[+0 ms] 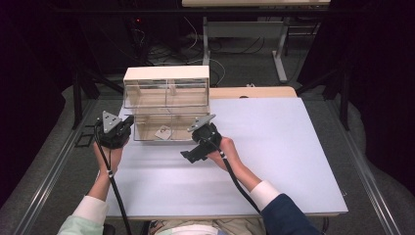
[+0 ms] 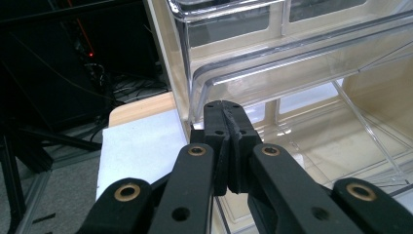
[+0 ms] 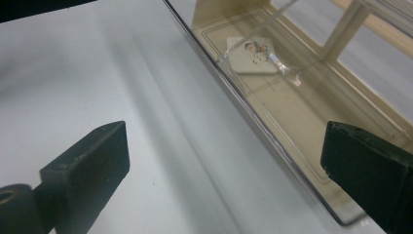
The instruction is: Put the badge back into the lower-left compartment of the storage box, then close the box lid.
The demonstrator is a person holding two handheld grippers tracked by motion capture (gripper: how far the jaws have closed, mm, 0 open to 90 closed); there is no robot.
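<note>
The left gripper (image 1: 113,131) stands at the left edge of the desk (image 1: 293,147), just beside the left end of the pulled-out drawer; its jaws are pressed together with nothing between them, the tips just at the drawer's clear front corner as the left gripper view shows. The right gripper (image 1: 195,152) lies over the desk just in front of the drawer's right end, tilted toward the person; its jaws stand wide apart and hold nothing, with bare desk surface and the drawer's front wall seen between them in the right gripper view.

Drawer (image 1: 161,128): clear plastic, the lower, wide one of the cabinet, drawn out toward the person and resting over the desk's far left part. Contents: one small white tag (image 3: 251,56) with a small printed figure, lying flat on the drawer floor near the middle. A clear divider rib crosses above it in the right gripper view.

Cabinet (image 1: 166,73): cream-coloured shell, standing at the far left corner of the desk, behind the open drawer. Its upper row carries two clear drawers (image 1: 188,95) side by side, both pushed in. Whether they contain anything cannot be told.

Beyond the desk's far edge: a wooden board (image 1: 254,92), then table legs and cables on the floor.
</note>
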